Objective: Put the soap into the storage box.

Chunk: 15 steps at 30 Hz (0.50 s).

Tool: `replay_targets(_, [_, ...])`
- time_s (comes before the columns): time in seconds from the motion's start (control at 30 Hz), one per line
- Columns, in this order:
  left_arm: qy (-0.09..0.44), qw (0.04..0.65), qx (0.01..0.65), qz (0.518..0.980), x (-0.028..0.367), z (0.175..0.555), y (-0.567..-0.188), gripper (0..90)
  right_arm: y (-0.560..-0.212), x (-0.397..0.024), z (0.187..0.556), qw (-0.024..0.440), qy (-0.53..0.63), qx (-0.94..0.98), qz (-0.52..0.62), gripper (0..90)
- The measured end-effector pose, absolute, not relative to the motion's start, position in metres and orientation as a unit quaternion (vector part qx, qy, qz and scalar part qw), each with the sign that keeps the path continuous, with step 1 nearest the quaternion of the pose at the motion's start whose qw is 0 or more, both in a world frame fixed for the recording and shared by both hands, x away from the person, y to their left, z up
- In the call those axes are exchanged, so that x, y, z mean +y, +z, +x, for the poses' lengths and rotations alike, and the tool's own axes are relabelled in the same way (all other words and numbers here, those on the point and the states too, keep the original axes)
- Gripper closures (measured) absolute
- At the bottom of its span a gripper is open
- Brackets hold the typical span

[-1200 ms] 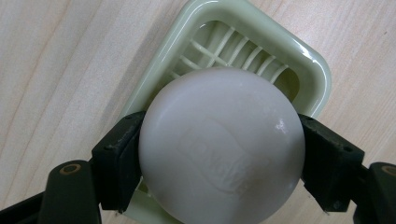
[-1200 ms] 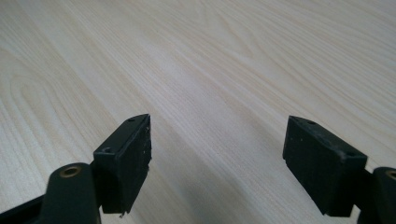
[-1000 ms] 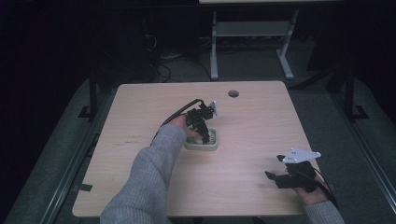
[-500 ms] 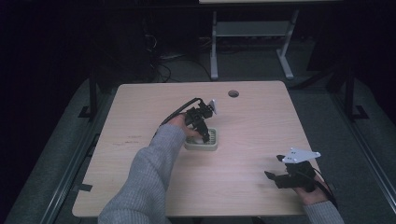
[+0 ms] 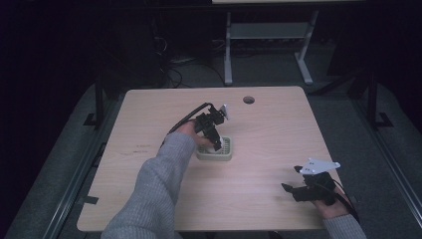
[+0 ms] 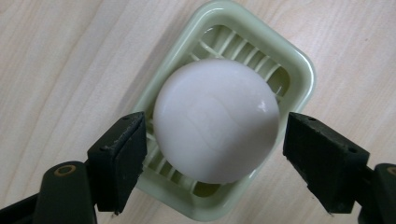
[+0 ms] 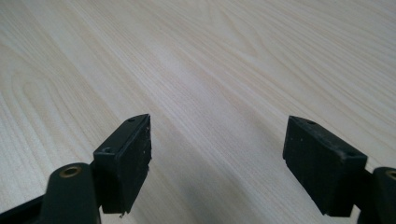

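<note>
A: What's the biggest thing here?

B: The wooden table (image 5: 278, 149), pale, with a round hole (image 5: 248, 100) near its far edge. Behind it on the dark floor stands a grey metal frame (image 5: 268, 35).

A: And on the table?

B: Near the middle sits a light green soap dish (image 5: 215, 154), a rounded rectangle with a slatted bottom. In the left gripper view the dish (image 6: 289, 65) holds a white oval soap bar (image 6: 215, 120), which covers most of the slats.

A: Where is the left gripper?

B: The left gripper (image 5: 217, 143) hangs right over the dish, at the end of a grey sleeve (image 5: 154, 189). In its own view the left gripper (image 6: 212, 156) has its jaws spread wide, one on each side of the soap, with a thin gap on both sides. It grips nothing.

A: The right one?

B: The right gripper (image 5: 293, 191) rests near the table's near right corner, well apart from the dish. Its own view shows the right gripper (image 7: 217, 161) with jaws wide apart over bare wood, empty.
</note>
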State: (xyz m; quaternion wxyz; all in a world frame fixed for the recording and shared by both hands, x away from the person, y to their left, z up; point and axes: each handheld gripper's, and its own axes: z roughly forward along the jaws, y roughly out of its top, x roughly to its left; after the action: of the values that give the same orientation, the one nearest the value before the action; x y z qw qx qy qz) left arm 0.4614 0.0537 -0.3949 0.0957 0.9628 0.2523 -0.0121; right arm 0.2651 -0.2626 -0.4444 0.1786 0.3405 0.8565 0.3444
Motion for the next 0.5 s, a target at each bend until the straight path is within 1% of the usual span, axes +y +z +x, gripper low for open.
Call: replay_targets(0.5, [-0.007, 0.105, 0.25, 0.962, 0.062, 0.446, -0.387, 20.5, -0.445, -0.261, 0.265, 0.175, 0.351, 0.853, 0.345, 23.1])
